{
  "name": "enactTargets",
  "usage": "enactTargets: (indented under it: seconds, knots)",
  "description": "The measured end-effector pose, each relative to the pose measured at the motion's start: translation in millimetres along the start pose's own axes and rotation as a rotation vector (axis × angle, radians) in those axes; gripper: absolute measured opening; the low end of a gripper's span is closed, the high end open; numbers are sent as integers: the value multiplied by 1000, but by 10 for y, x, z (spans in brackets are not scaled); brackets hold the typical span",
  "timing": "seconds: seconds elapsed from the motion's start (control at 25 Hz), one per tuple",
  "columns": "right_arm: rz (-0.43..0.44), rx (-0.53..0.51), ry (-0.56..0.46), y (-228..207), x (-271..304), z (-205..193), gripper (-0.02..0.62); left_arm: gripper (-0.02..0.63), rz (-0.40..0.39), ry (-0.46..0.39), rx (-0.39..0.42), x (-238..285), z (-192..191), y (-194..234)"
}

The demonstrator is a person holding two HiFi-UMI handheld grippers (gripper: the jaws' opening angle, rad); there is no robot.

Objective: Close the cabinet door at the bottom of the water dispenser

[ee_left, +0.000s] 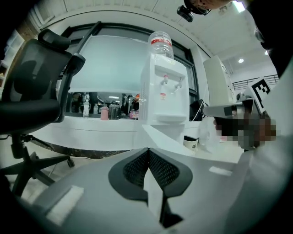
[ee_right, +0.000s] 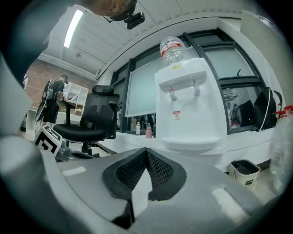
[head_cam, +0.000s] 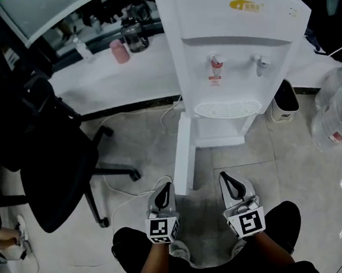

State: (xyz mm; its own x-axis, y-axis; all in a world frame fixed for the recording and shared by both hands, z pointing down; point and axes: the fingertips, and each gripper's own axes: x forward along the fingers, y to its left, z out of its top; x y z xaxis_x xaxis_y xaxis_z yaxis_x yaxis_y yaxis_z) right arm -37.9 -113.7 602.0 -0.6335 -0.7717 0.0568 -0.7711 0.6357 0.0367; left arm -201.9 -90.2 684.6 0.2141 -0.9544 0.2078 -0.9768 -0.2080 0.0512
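Door (head_cam: 183, 155) ajar near left hand-held gripper (head_cam: 163, 191)

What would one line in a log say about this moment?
cabinet door: open, swung out from water dispenser | left gripper: shut, empty | right gripper: shut, empty | contact: none seen

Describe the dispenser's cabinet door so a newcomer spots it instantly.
Find the white water dispenser by the counter. At its base, the cabinet door is the white panel standing open on the office chair side, the only part swung out over the floor.
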Motion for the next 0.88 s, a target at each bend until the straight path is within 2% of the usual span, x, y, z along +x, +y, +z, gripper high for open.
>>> enactTargets:
  seconds: [0.32, 0.56, 0.88]
  knots:
    - [-28, -39, -44, -109, -58, 172, 3, 18, -69, -1, 7, 90, 55, -310]
    - [-47, -115, -16, -375, -158, 175, 3, 18, -121, -21, 72, 162, 88, -557]
    - [-107, -41, 24, -760, -278, 76, 3, 18, -189, -27, 75, 298, 99, -876]
